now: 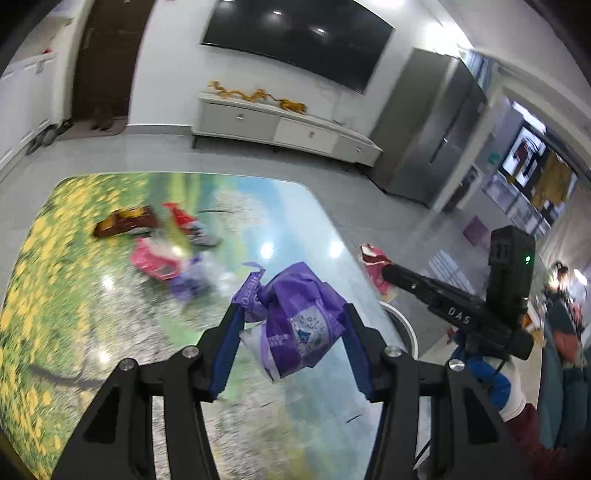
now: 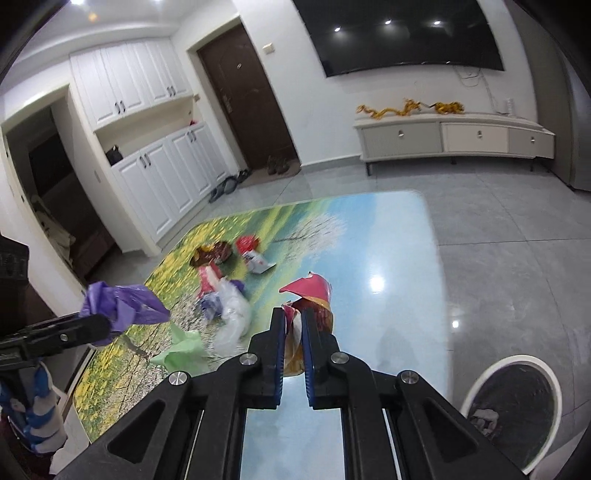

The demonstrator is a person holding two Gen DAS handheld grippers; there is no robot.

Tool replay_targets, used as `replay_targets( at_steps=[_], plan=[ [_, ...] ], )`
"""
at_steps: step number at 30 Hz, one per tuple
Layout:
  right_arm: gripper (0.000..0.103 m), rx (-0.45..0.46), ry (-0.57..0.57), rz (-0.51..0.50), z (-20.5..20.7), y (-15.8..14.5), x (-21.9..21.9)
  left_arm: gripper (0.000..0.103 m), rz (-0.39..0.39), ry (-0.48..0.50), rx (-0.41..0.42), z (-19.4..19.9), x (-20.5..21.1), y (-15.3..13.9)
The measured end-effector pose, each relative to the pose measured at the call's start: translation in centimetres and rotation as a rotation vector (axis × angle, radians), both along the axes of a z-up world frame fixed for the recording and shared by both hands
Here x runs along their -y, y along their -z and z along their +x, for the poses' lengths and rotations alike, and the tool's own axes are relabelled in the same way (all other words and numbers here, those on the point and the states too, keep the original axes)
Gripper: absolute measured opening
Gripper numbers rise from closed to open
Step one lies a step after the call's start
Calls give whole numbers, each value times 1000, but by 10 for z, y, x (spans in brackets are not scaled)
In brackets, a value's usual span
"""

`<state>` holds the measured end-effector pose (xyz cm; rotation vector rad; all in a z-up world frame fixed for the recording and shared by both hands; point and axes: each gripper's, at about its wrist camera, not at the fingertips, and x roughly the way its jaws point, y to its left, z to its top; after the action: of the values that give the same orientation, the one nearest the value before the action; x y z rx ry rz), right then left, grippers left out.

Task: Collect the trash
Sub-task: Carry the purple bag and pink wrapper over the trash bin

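Gripping crinkled plastic: left claw (image 1: 291, 317) purple bag (image 1: 295, 321), right claw (image 2: 293, 325) glossy wrapper (image 2: 314, 299).

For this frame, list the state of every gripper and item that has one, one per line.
left gripper: shut on purple bag, held above the table
purple bag: crumpled, lifted
right gripper: shut on red wrapper
red wrapper: torn open, pinched between the fingers
trash bin: open, on the floor, some trash inside
remaining wrappers: loose on the table
door: closed
TV: off
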<state>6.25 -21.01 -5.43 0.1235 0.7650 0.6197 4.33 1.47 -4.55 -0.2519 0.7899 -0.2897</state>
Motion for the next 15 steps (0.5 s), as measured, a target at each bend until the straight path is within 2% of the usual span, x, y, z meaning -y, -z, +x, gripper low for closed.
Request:
replay_targets(
  at_steps=[7,15],
  plan=[
    [9,12,145,-10,-3,-1,76,51,49,156,-11,33,80,2],
    [9,-51,353,8,-2,24,170,51,108,316,-35,68,172,14]
  ],
)
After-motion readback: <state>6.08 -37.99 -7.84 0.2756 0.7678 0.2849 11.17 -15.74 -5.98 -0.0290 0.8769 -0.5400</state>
